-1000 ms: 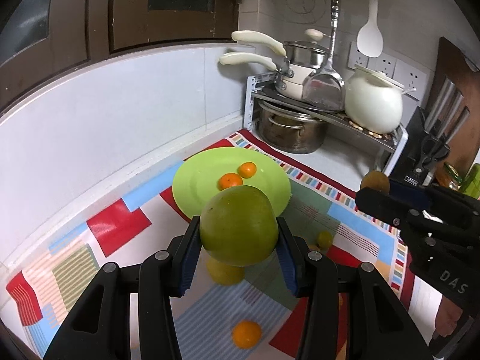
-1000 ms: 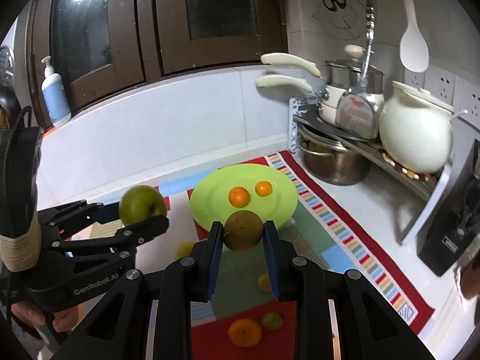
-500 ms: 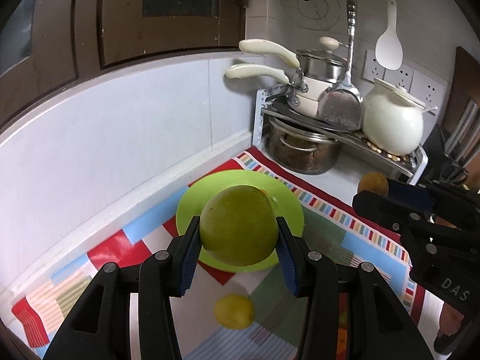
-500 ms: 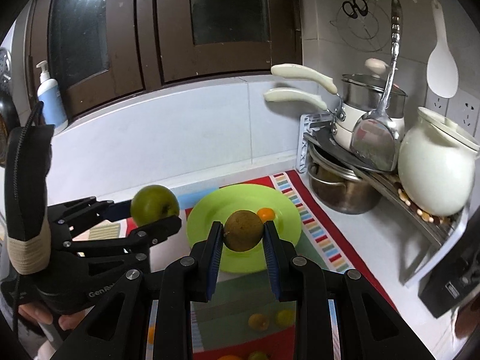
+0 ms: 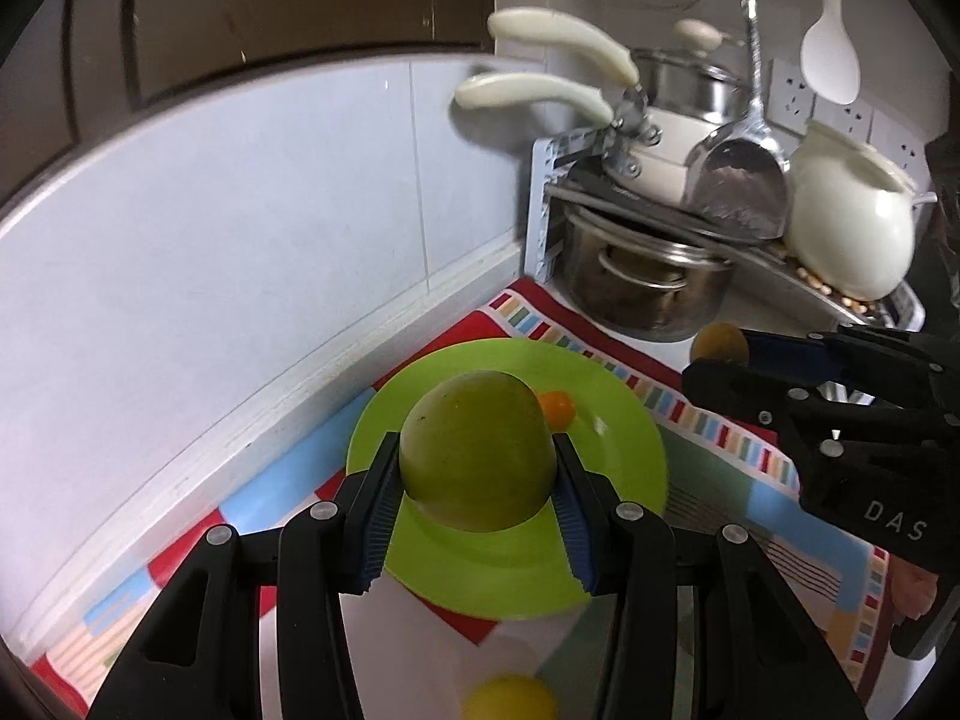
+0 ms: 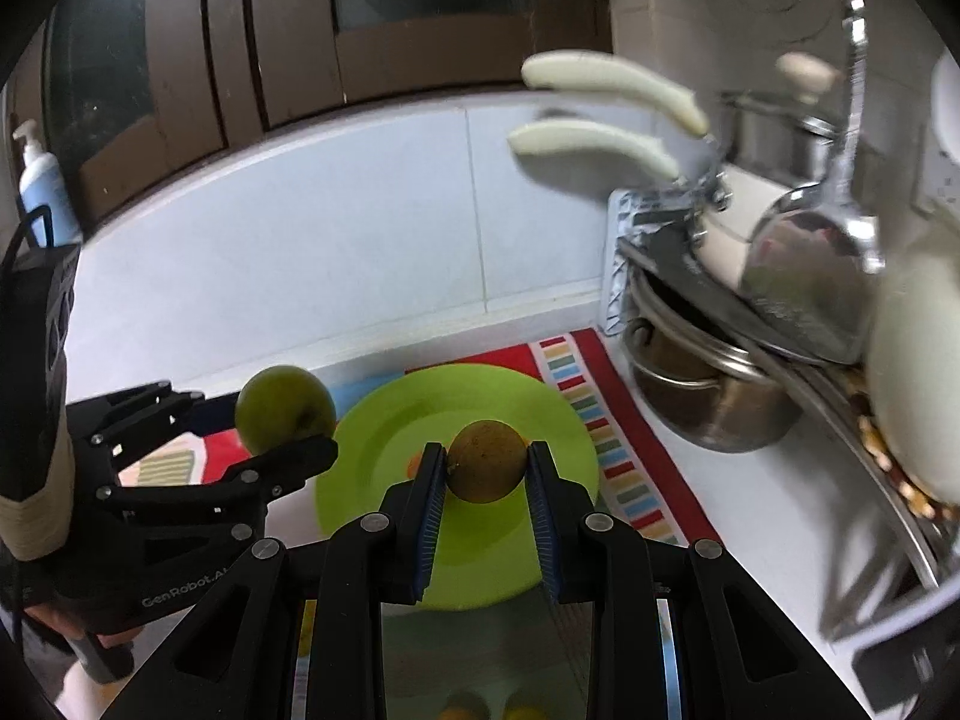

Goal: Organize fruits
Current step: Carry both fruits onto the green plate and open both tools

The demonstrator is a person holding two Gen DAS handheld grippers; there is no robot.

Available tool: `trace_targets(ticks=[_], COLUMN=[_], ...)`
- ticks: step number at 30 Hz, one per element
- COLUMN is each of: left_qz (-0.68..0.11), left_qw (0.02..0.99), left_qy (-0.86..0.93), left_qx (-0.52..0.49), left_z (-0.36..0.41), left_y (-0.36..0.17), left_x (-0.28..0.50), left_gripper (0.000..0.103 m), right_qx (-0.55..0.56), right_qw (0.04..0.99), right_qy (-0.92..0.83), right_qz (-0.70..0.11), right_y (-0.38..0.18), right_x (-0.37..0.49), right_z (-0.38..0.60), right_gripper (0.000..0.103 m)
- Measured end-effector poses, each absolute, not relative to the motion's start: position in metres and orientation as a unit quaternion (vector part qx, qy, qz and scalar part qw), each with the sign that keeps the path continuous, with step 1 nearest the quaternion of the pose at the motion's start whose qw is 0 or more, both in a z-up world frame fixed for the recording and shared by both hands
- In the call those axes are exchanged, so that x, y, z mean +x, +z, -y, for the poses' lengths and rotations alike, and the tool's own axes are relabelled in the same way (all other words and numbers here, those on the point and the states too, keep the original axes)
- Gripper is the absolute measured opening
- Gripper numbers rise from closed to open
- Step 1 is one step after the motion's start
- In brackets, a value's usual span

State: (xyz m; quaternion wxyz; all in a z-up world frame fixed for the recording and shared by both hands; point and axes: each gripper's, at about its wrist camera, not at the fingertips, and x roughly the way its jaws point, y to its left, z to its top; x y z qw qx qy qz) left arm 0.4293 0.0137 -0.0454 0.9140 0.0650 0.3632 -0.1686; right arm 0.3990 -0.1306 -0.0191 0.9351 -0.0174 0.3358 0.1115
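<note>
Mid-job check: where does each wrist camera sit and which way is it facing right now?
Left wrist: rides the left gripper, looking along its fingers over the lime-green plate; they clamp the big green round fruit; right gripper at right.
Right wrist: rides the right gripper, facing the same plate; its fingers clamp the small brown round fruit; left gripper at left.
Shared: plate, both fruits, steel pot.

Pale tiled wall (image 5: 240, 228) (dark cabinets (image 6: 288, 30) above) backs the counter.
</note>
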Motion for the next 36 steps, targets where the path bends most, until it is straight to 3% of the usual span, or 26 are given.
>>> trace_targets(ticks=[22,24,26,33,36], left_qz=[-0.415,-0.405,-0.394,-0.387,-0.374], left_qw=[0.882,0.888,0.893,0.902,0.911], left_qy=[-0.202,-0.195,-0.188,-0.167,-0.152], left_qx=[0.098,0.101,0.105,0.093,0.084], left_z=[-0.011,-0.012,-0.013,-0.026,-0.031], left_y=[-0.119,-0.117,-0.113,-0.091,-0.075], left_x=[0.514,0.511,0.508,0.491,0.476], left_gripper=[0.047,0.050,0.063,0.066,0.070], right_qx=[-0.037,-0.039,-0.040,-0.036,-0.034], right_qw=[0.908,0.907,0.908,0.921,0.928], right_qy=[0.140,0.141,0.136,0.112,0.101], right_qz=[-0.393,-0.395,-0.393,-0.371,-0.358], right_y=[-0.092,-0.094,-0.092,-0.076,-0.064], right_x=[0.510,0.512,0.511,0.493,0.477], right_z=[0.110,0.110,0.110,0.119,0.123], right_gripper=[0.028,0.036,0.047,0.047,0.053])
